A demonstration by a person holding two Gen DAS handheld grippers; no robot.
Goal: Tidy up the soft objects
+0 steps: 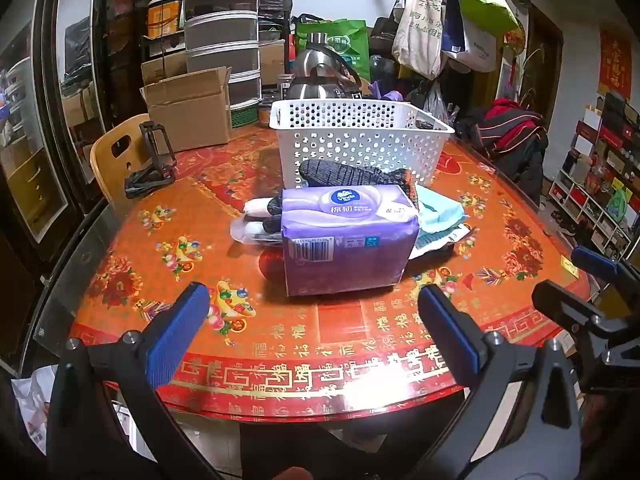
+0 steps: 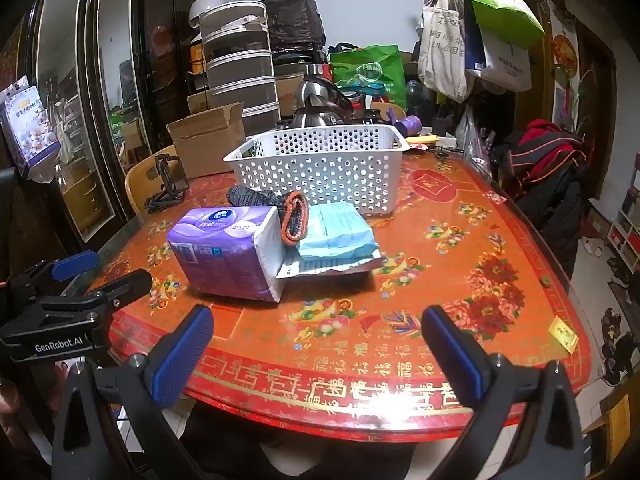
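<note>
Your left gripper (image 1: 314, 330) hangs over the near rim of the table (image 1: 500, 280), its blue pads spread wide with nothing between them. At the left of the pile ahead lies a clear-wrapped bundle of white and dark rolled fabric (image 1: 258, 220), touching the left side of the purple tissue pack (image 1: 346, 240). That pack is soft-sided and glossy, with a barcode on its near face and a white end panel on its right. Just behind it lies a dark knitted piece with an orange-trimmed cuff (image 2: 294, 216), resting against the front of the white perforated basket (image 1: 360, 140). To the pack's right a pale blue soft packet (image 2: 336, 236) lies on a white printed sheet (image 2: 328, 266). Your right gripper (image 2: 316, 350) is likewise released over the near edge, holding nothing.
</note>
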